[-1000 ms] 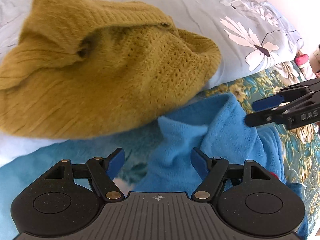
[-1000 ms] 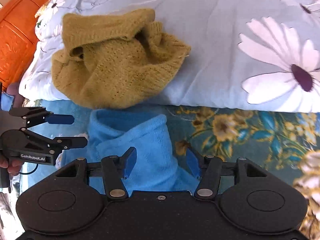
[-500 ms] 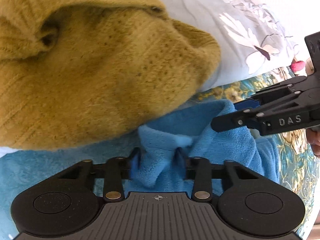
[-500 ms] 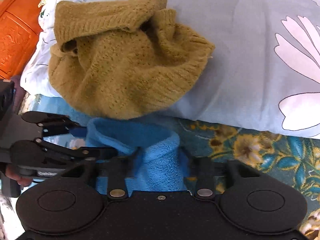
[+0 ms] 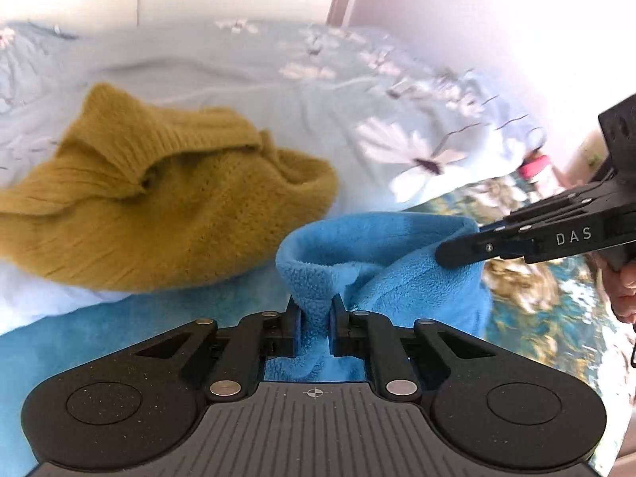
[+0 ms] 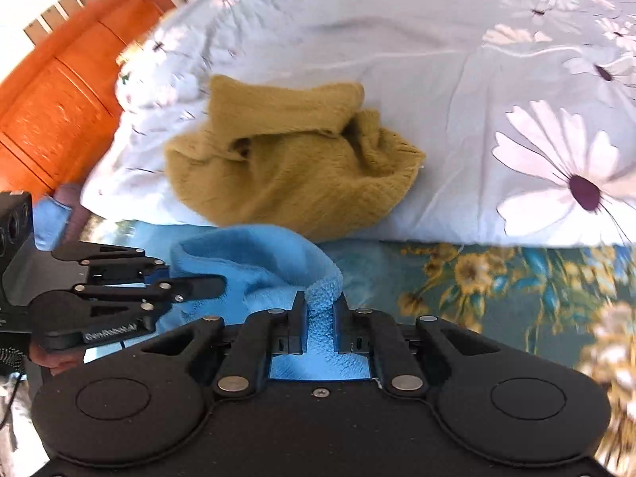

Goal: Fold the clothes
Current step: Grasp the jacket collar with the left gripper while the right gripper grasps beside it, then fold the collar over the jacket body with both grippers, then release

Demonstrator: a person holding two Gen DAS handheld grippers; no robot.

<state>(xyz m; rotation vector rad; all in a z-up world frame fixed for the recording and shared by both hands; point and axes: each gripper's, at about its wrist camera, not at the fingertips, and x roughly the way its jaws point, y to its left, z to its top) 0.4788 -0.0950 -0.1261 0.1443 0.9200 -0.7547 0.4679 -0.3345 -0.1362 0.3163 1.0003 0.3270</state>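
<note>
A blue fleece garment (image 5: 381, 254) is lifted off the bed, its upper edge stretched between both grippers. My left gripper (image 5: 314, 318) is shut on one end of that edge. My right gripper (image 6: 321, 318) is shut on the other end of the blue fleece (image 6: 254, 262). The right gripper also shows in the left wrist view (image 5: 461, 252), pinching the fleece from the right. The left gripper shows in the right wrist view (image 6: 206, 284) at the left. A crumpled mustard knit sweater (image 5: 159, 214) lies just behind, on the pale quilt; it also shows in the right wrist view (image 6: 294, 171).
A pale blue quilt with white daisies (image 6: 477, 119) covers the far part of the bed. A teal and gold floral bedspread (image 6: 497, 286) lies nearer. An orange wooden headboard (image 6: 59, 107) stands at the left. A wall (image 5: 477, 20) rises behind the bed.
Both grippers, open a second ago, have closed on the blue fleece and lifted its edge off the bed. The view has pulled back from the mustard sweater.
</note>
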